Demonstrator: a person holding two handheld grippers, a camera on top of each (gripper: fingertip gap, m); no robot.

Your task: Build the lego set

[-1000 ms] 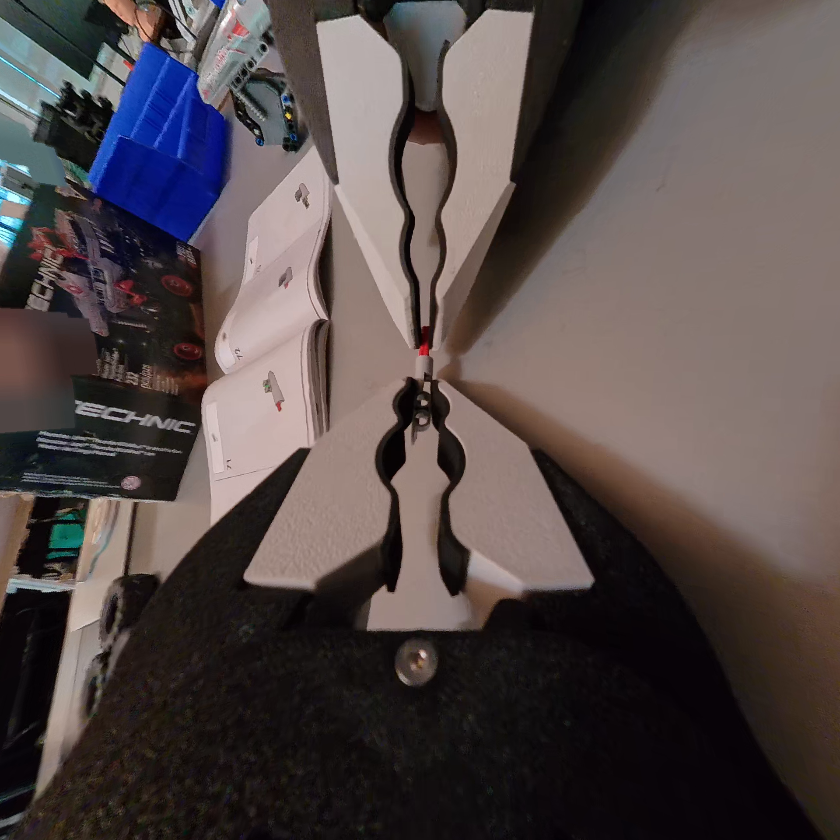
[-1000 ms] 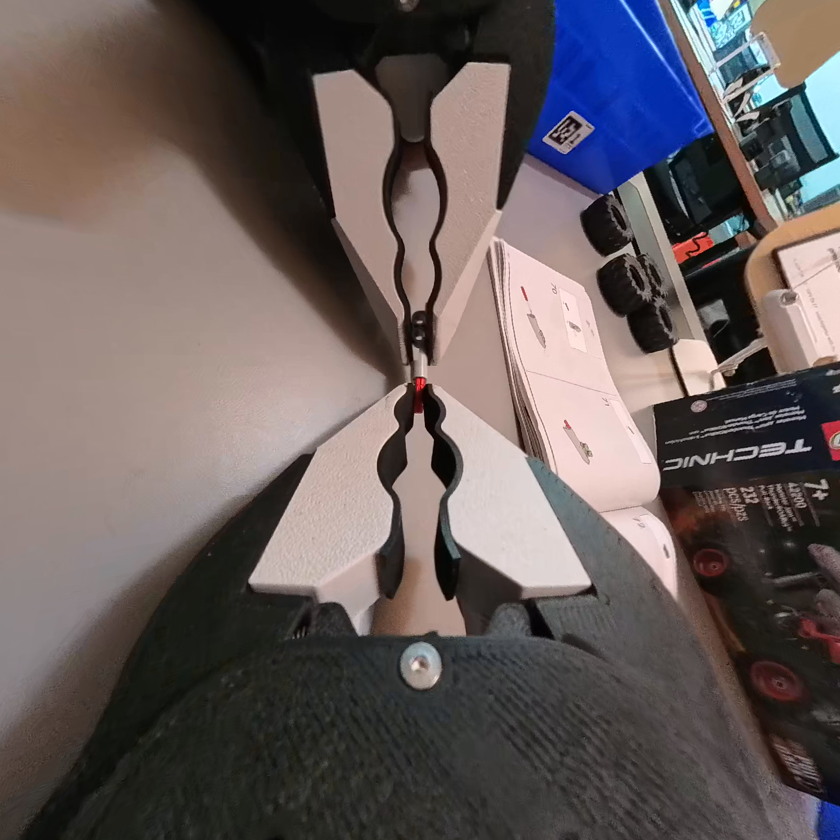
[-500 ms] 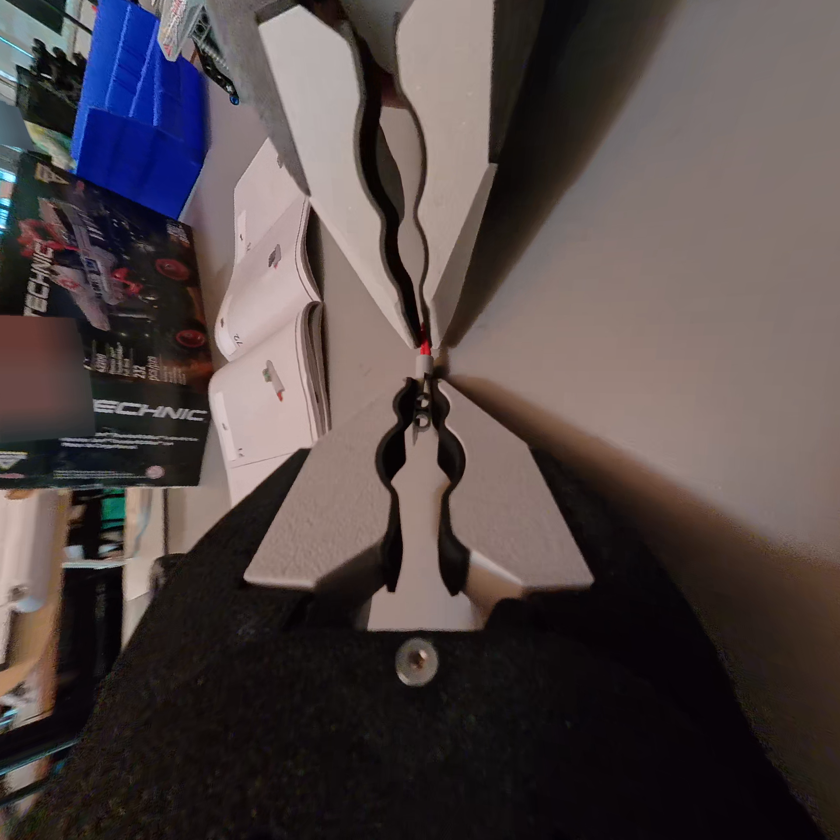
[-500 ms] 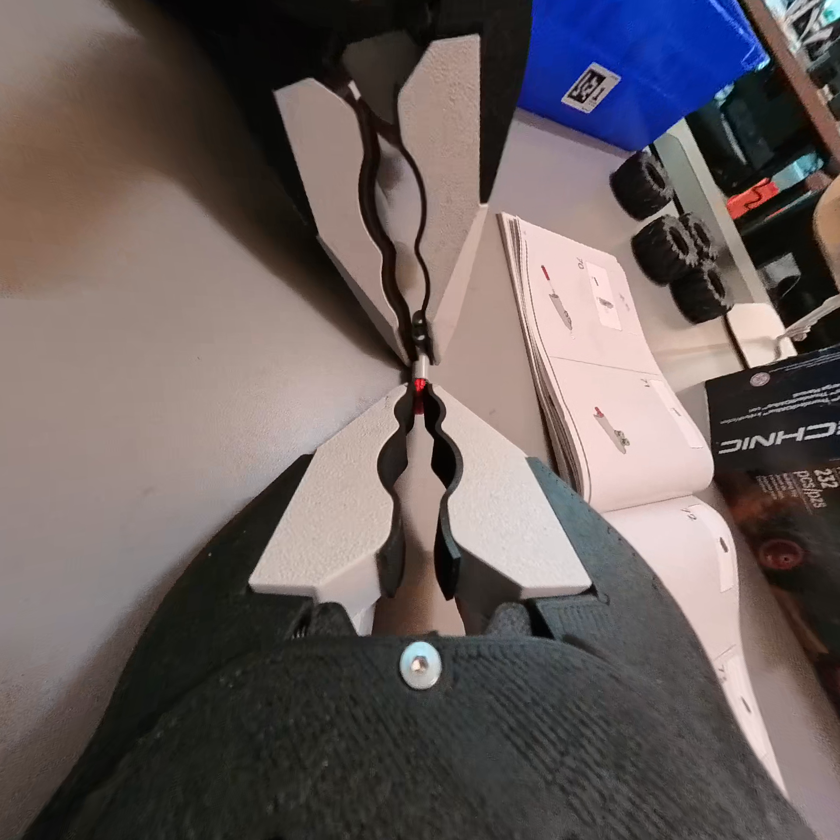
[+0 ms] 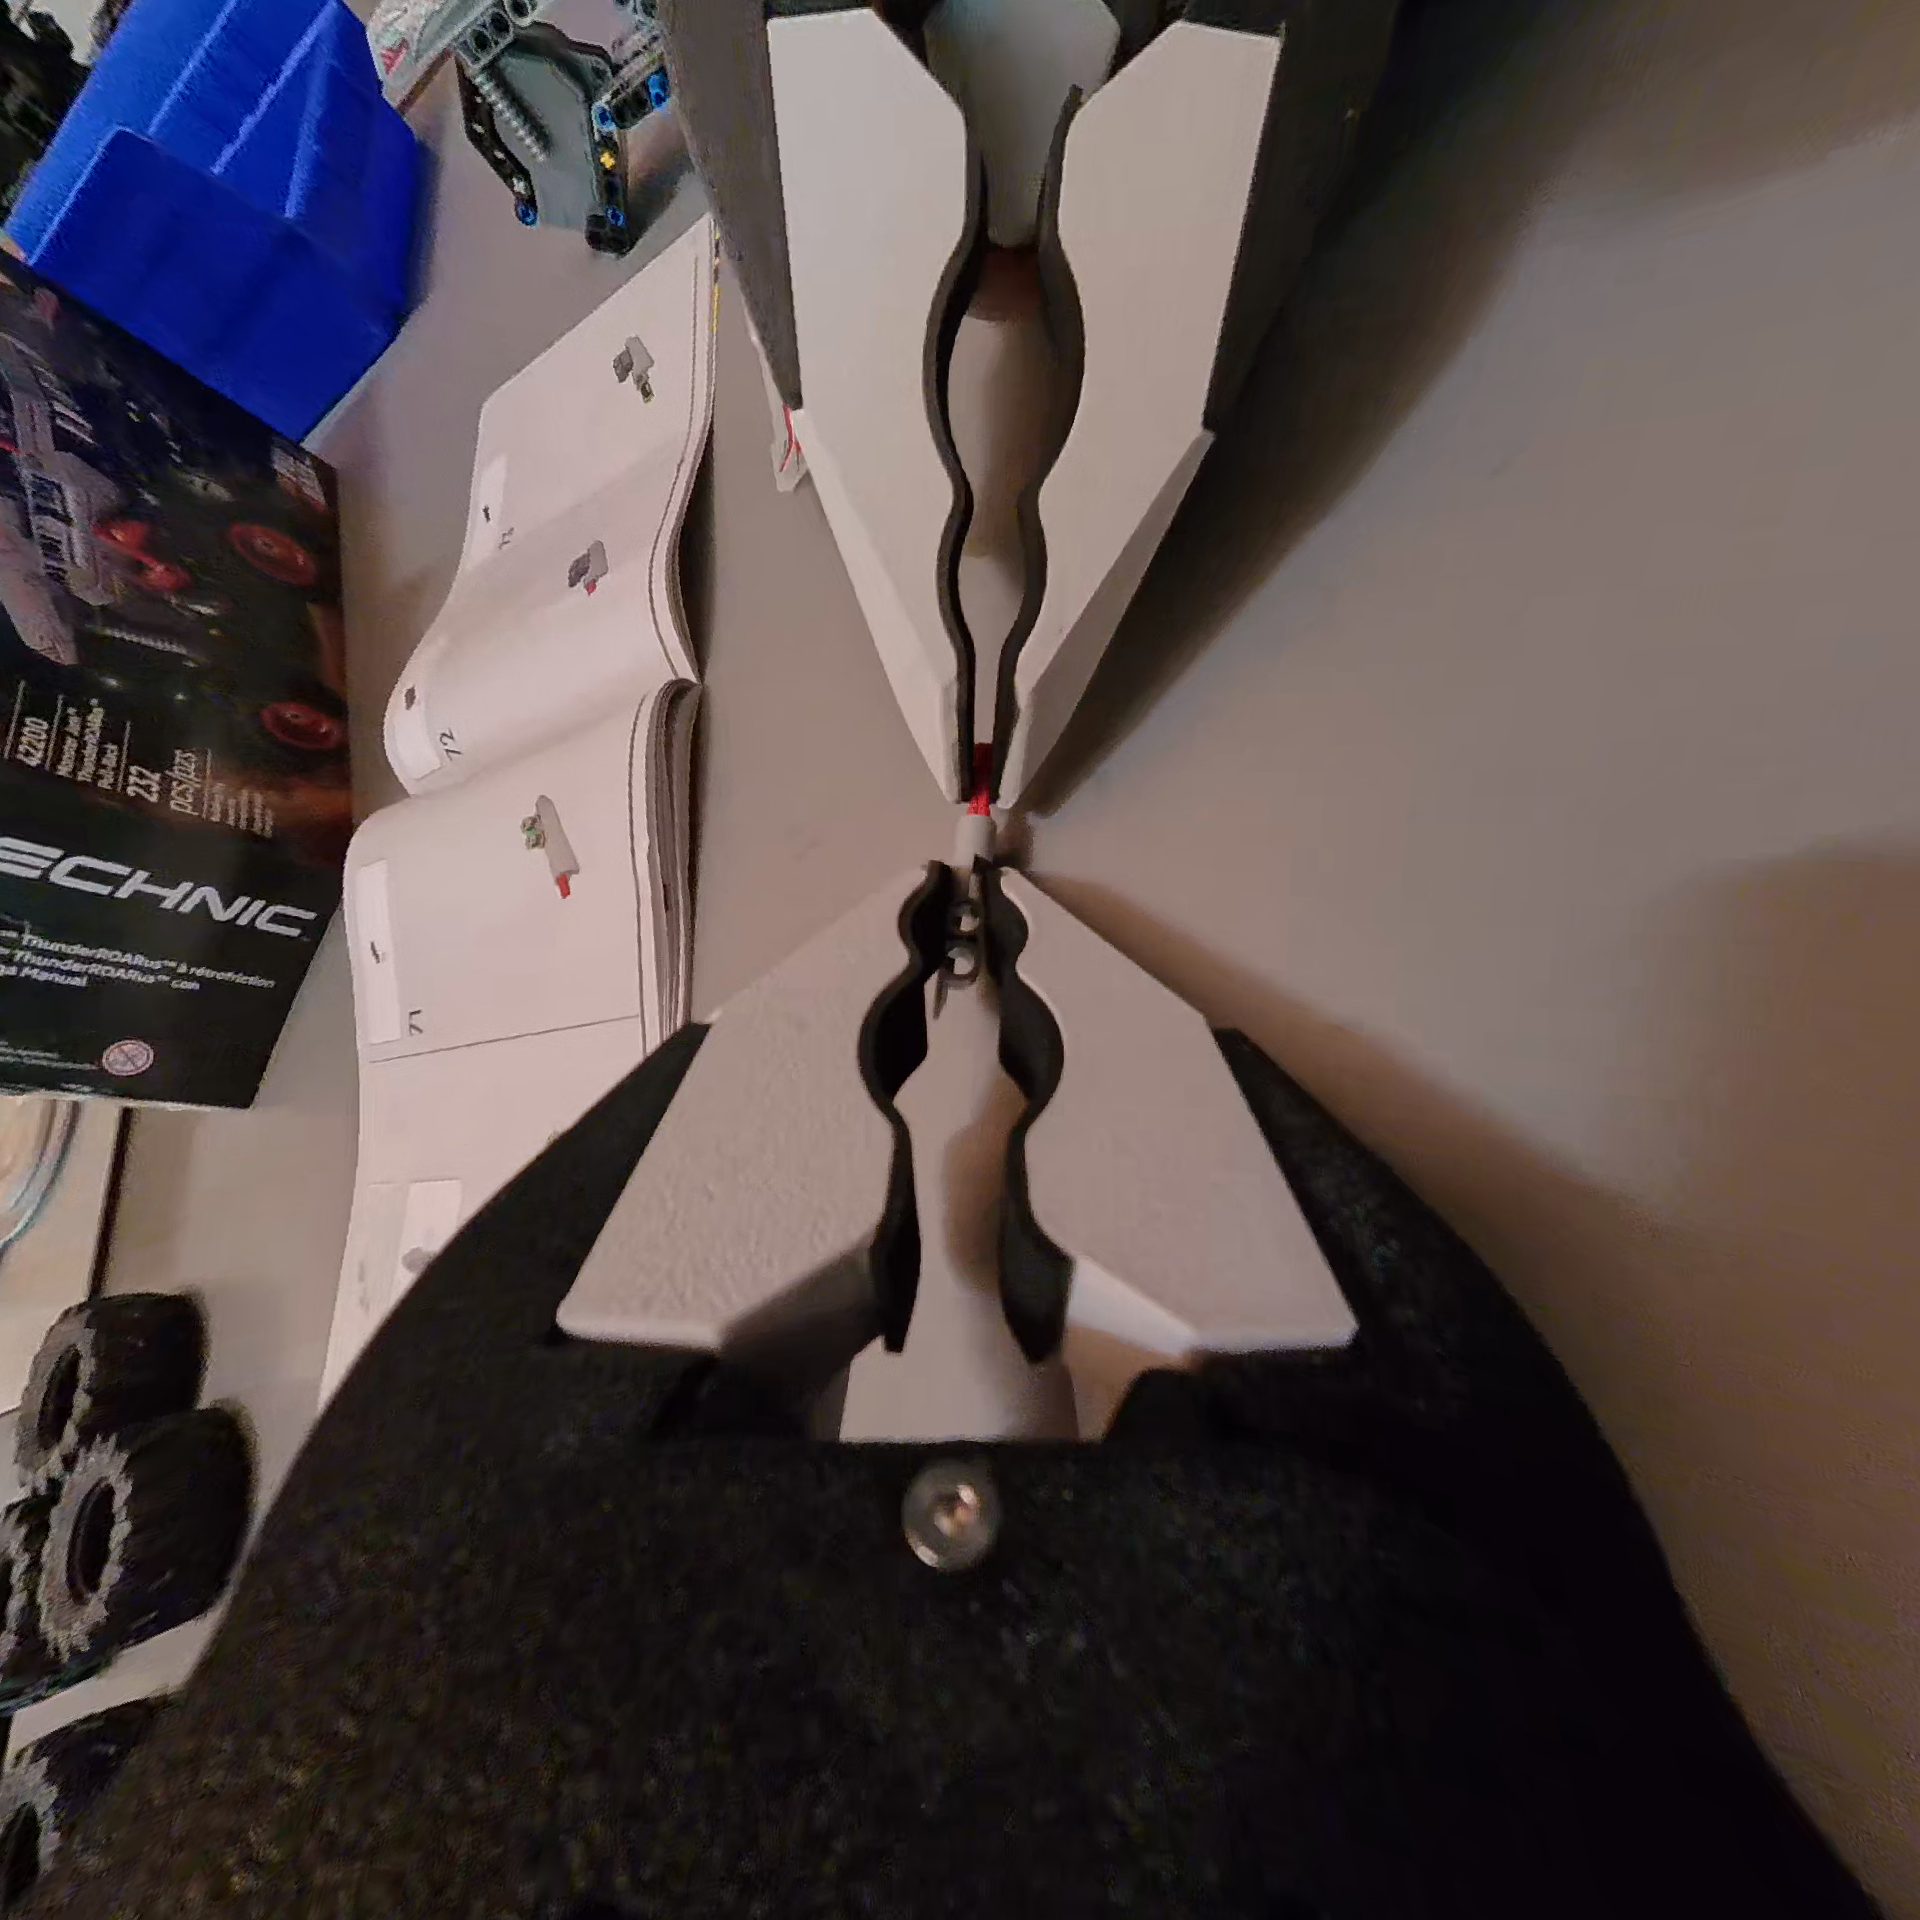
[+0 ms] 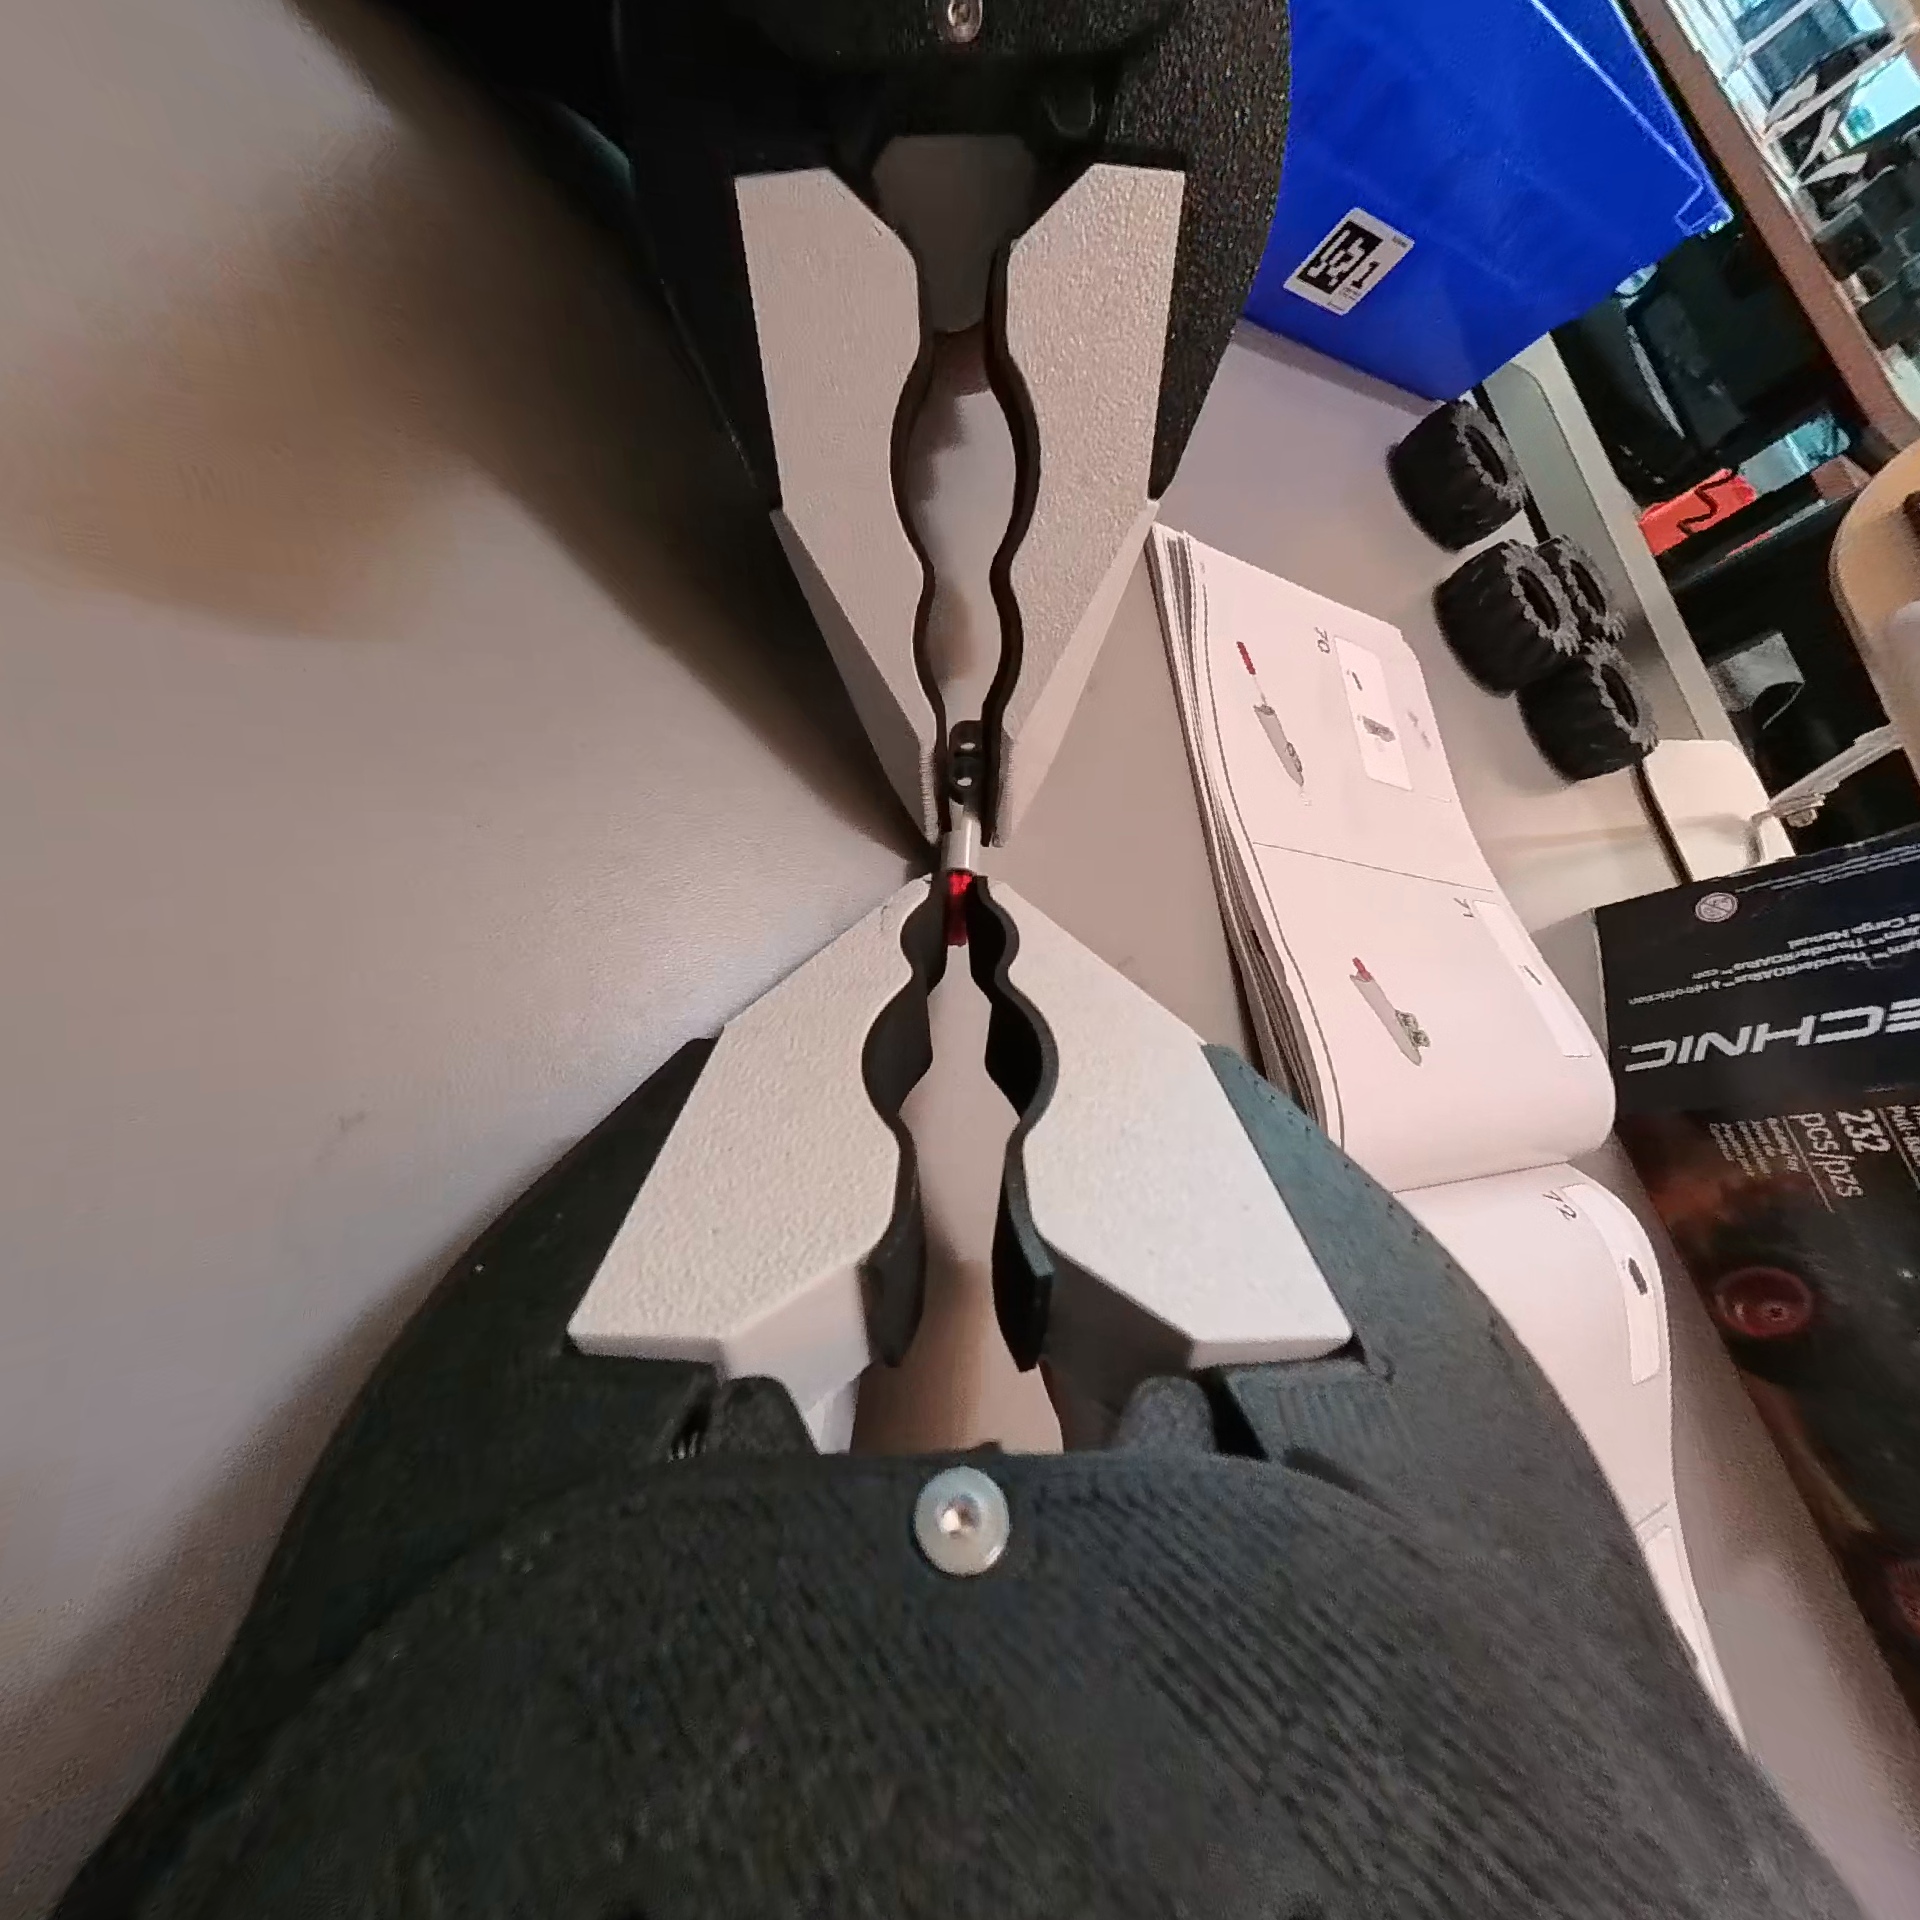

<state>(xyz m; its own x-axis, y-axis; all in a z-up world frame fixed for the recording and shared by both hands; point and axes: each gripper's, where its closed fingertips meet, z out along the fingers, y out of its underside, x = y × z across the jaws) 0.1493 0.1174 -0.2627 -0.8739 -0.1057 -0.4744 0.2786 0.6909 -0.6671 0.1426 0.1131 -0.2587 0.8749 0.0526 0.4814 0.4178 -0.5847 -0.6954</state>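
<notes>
Left wrist view: left gripper (image 5: 971, 899), white fingers with black wavy pads, closed on the dark holed end of a small lego assembly (image 5: 975, 831) of grey sleeve and red axle. Right gripper (image 5: 982, 774) opposite, tip to tip, pinching the red end. Grey tabletop (image 5: 1507, 644) beneath. Open white instruction booklet (image 5: 540, 748), dark set box (image 5: 156, 748), blue plastic bin (image 5: 229, 208), grey-black partial build (image 5: 561, 114), black knobby tyres (image 5: 104, 1538) to one side.

Right wrist view: right gripper (image 6: 956, 914) clamped on the red axle (image 6: 956, 891); left gripper (image 6: 966, 805) facing, gripping the dark connector (image 6: 966, 758). Booklet (image 6: 1382, 862), tyres (image 6: 1538, 623), bin (image 6: 1475, 177), box (image 6: 1787, 1122) alongside.
</notes>
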